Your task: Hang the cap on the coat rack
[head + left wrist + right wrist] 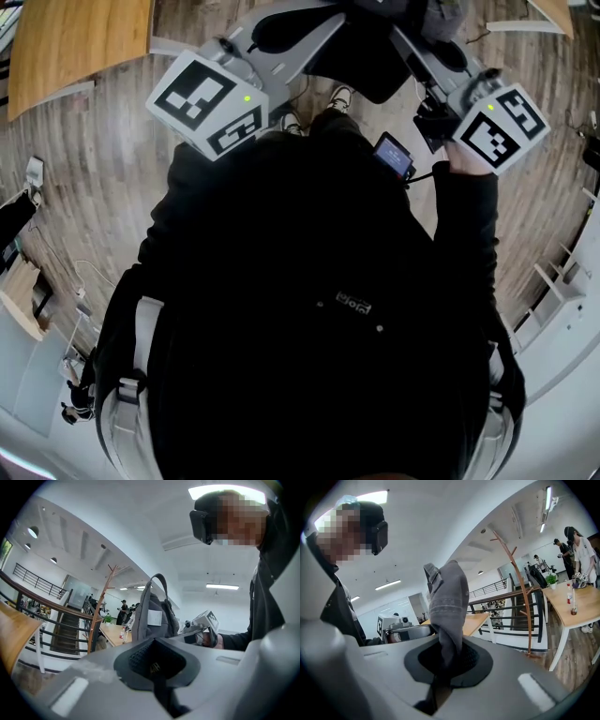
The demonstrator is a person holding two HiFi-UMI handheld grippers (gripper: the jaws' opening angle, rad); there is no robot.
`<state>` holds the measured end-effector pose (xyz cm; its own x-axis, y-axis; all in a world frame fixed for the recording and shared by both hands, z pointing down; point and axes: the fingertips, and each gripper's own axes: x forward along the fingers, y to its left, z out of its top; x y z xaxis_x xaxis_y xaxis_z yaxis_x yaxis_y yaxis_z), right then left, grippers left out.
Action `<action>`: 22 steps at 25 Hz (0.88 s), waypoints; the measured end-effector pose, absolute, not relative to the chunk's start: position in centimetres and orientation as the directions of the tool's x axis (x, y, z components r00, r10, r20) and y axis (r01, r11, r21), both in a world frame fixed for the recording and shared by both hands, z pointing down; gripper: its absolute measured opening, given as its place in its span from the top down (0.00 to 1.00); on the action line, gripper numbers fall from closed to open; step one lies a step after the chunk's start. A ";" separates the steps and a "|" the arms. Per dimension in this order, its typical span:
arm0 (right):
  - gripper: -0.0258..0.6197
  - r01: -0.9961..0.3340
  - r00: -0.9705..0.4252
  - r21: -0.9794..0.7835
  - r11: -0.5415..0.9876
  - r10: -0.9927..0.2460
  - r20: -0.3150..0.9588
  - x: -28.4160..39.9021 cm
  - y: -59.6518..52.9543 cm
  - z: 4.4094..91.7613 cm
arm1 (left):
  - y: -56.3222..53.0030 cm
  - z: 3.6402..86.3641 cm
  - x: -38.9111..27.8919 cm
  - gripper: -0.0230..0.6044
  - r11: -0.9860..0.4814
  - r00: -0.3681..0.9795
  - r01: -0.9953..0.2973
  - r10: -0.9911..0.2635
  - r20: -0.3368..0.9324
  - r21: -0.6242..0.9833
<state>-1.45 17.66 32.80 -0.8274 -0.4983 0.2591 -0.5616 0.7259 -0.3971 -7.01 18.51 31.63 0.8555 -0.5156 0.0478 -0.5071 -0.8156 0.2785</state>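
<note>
A grey cap hangs between my two grippers, which I hold out in front of my chest. In the head view it is a dark mass at the top centre. My left gripper is shut on one edge of the cap; a strap loop and a white label show on it. Over on the other edge, my right gripper is shut on a fold of the fabric. In the head view the left gripper and right gripper reach in from either side. The wooden coat rack stands some way off, also seen as a thin branched pole.
A wooden table with bottles stands at the right, and people stand beyond it. A dark railing and stairs lie behind the rack. Another wooden table is at the far left over the plank floor.
</note>
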 end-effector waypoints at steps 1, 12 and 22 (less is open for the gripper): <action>0.92 -0.555 -0.832 -0.395 0.732 -0.496 0.249 -1.4 17.0 32.6 | 18.1 31.7 -6.9 0.96 -0.813 0.853 -0.513 -0.520 0.054 0.276; 0.92 -0.535 -0.845 -0.373 0.758 -0.489 0.218 1.9 10.7 29.6 | 11.7 28.9 -3.4 0.96 -0.811 0.840 -0.535 -0.540 0.048 0.237; 0.92 -0.539 -0.840 -0.384 0.750 -0.510 0.184 9.0 6.8 29.3 | 7.7 28.3 3.6 0.96 -0.828 0.853 -0.518 -0.520 0.053 0.212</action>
